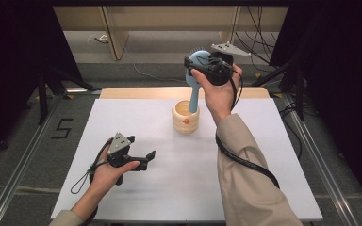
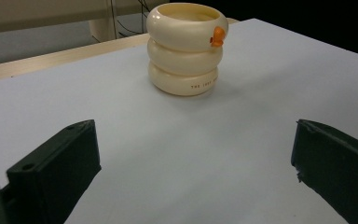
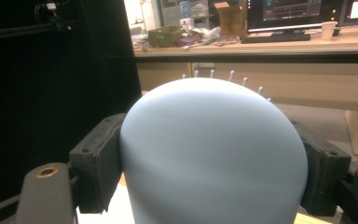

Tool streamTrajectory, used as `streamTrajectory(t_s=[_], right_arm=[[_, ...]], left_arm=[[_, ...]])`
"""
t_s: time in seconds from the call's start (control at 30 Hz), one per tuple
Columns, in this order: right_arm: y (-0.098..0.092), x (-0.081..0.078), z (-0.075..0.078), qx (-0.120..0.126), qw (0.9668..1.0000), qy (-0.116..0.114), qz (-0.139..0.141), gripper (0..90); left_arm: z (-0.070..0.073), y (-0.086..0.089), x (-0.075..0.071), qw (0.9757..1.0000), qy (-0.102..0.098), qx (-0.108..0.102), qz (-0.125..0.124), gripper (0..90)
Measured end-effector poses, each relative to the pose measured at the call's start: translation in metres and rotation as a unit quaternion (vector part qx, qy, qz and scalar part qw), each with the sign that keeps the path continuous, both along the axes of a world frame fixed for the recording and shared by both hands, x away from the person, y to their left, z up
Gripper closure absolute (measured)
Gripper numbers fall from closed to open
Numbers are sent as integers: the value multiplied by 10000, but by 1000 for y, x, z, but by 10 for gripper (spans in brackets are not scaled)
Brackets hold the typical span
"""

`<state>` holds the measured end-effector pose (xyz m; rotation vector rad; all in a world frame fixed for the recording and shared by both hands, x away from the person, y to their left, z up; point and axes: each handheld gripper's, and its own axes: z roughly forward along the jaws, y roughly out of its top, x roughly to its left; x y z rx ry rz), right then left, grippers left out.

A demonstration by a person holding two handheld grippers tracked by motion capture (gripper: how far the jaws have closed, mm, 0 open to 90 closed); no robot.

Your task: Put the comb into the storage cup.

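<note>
Two grippers appeared: the right gripper (image 1: 202,63) clamped a blue hairbrush (image 1: 195,77) by its head, handle inside the duck-billed cream cup (image 1: 185,117), while the left gripper (image 1: 143,157), jaws spread empty, rested near that cup.

A white table (image 1: 179,188) stands on grey floor (image 1: 23,146) marked 5; beyond, a wooden desk (image 3: 307,46) carries monitors (image 3: 293,11).

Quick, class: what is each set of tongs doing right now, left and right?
Left tongs: open, holding nothing, low over the white table.
Right tongs: shut on the blue hairbrush by its head, handle end in the cream cup.
</note>
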<state>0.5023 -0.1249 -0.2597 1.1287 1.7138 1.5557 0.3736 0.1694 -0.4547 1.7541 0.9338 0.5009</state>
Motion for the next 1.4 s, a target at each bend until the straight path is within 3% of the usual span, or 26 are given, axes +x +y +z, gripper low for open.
streamTrajectory(t_s=[0.47,1.1,1.27,1.4], right_arm=[[4,4,-1,-61,9999,-141,-67,229],[10,14,-6,-111,9999,-80,-101,230],[13,14,-7,-234,9996,-109,-99,229],[13,17,-10,-194,9998,-18,-75,229]], left_arm=[[-3,-1,1,10000,36,58,-16,7],[-3,-2,0,9999,45,95,-6,8],[-4,-3,0,9999,67,102,-14,8],[-4,-4,0,9999,60,104,-25,8]])
